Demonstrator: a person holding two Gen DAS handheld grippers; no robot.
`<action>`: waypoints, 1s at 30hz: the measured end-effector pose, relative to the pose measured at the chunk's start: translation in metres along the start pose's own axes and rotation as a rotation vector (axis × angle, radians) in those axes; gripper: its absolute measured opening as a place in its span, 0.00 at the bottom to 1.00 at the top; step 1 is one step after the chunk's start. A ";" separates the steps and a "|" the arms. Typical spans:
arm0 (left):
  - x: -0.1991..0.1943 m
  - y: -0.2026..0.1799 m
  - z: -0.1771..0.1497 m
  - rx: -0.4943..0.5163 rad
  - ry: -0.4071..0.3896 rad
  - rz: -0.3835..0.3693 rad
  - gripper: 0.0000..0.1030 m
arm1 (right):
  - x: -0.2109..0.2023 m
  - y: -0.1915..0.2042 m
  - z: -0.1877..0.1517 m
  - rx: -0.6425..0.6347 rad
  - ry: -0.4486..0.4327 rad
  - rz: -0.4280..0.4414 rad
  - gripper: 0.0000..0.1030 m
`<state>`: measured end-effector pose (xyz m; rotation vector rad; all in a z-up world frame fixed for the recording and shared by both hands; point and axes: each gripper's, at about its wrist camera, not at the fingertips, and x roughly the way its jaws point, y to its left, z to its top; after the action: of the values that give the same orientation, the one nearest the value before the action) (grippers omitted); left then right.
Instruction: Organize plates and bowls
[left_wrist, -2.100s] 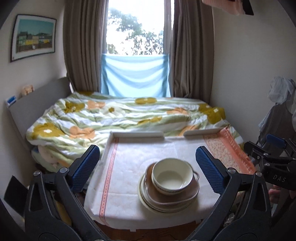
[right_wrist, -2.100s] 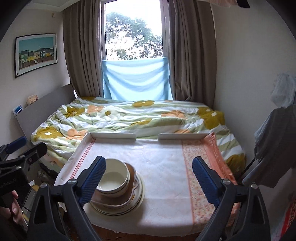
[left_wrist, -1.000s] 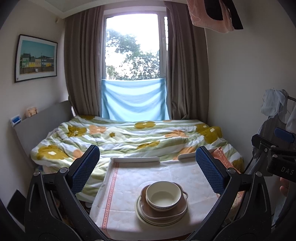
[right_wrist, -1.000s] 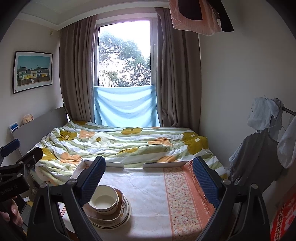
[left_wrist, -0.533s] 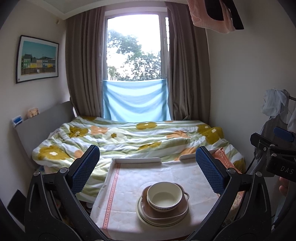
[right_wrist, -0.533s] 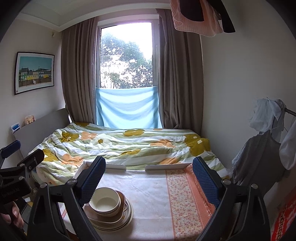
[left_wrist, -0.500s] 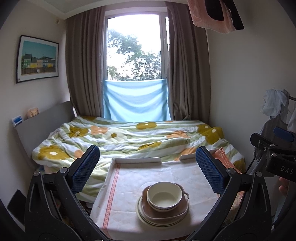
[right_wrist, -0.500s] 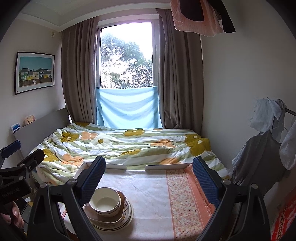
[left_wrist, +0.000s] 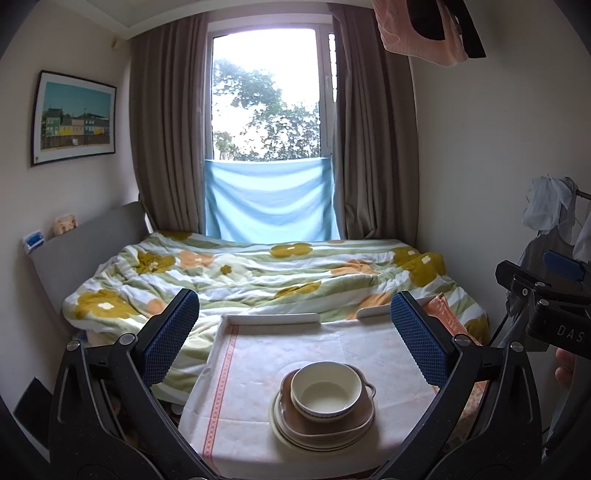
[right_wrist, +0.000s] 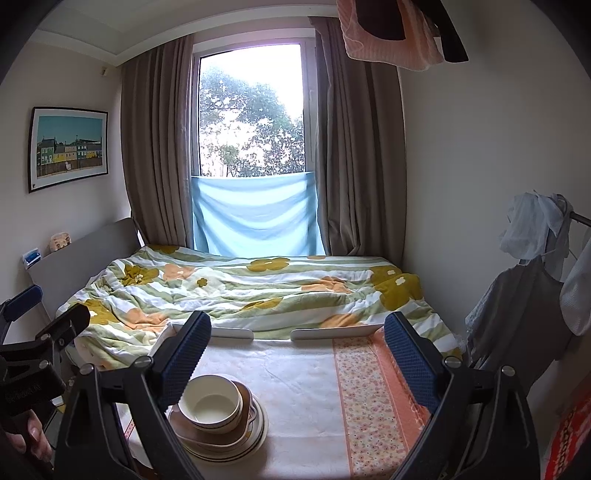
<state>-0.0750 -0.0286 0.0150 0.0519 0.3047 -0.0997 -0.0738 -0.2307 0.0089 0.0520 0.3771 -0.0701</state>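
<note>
Both my grippers, left (left_wrist: 294, 332) and right (right_wrist: 297, 345), stay spread wide and empty, pulled back higher from the bowl (left_wrist: 326, 390) at 6 o'clock.

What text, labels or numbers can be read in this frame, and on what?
"DAS" on the black body of the right gripper, seen from the left wrist camera; it may be cut off.
A faint line of lettering on the left gripper's body, seen from the right wrist camera: too blurred to read.
Small marks at the lower edge of the framed picture: too small to read.
Nothing legible on the bowl or plates.
</note>
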 end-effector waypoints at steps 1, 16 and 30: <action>0.000 0.000 0.000 0.000 -0.001 -0.001 1.00 | 0.000 0.000 0.000 0.000 0.000 0.000 0.91; 0.000 -0.005 -0.003 -0.004 -0.003 -0.001 1.00 | 0.001 0.000 0.000 0.004 -0.001 -0.005 0.91; -0.002 -0.007 -0.005 -0.002 -0.009 0.056 1.00 | 0.004 0.004 -0.001 -0.005 0.000 0.003 0.91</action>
<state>-0.0795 -0.0349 0.0107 0.0576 0.2943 -0.0437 -0.0707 -0.2268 0.0063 0.0481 0.3775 -0.0662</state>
